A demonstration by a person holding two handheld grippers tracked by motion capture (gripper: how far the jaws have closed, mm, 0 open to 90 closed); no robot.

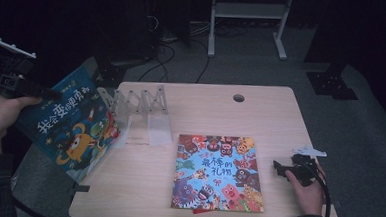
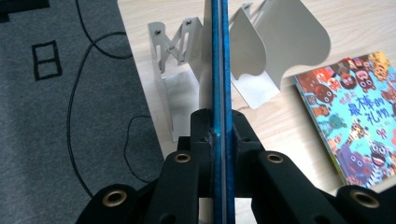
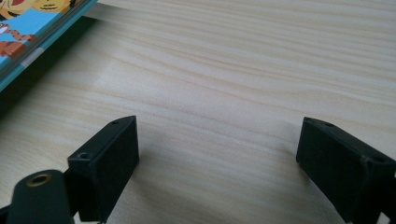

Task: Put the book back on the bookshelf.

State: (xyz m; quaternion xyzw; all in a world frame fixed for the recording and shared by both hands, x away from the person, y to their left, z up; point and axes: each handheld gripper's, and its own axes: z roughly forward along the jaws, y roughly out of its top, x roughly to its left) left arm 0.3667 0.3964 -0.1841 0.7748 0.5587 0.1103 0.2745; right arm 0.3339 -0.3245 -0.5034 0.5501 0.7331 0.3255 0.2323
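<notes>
A dark blue picture book hangs tilted in the air past the table's left edge, beside a white metal bookstand. My left gripper is shut on its edge; the left gripper view looks along the thin blue book, clamped between the jaws, toward the bookstand. A second, light blue picture book lies flat on the wooden table, also seen as the flat book and the flat book's corner. To its right my right gripper rests low over the table, jaws wide apart with nothing between them.
The bookstand has several upright dividers and stands near the table's back left corner. A cable hole sits at the table's back edge. Grey carpet with black cables lies off the left side. A white desk frame stands behind.
</notes>
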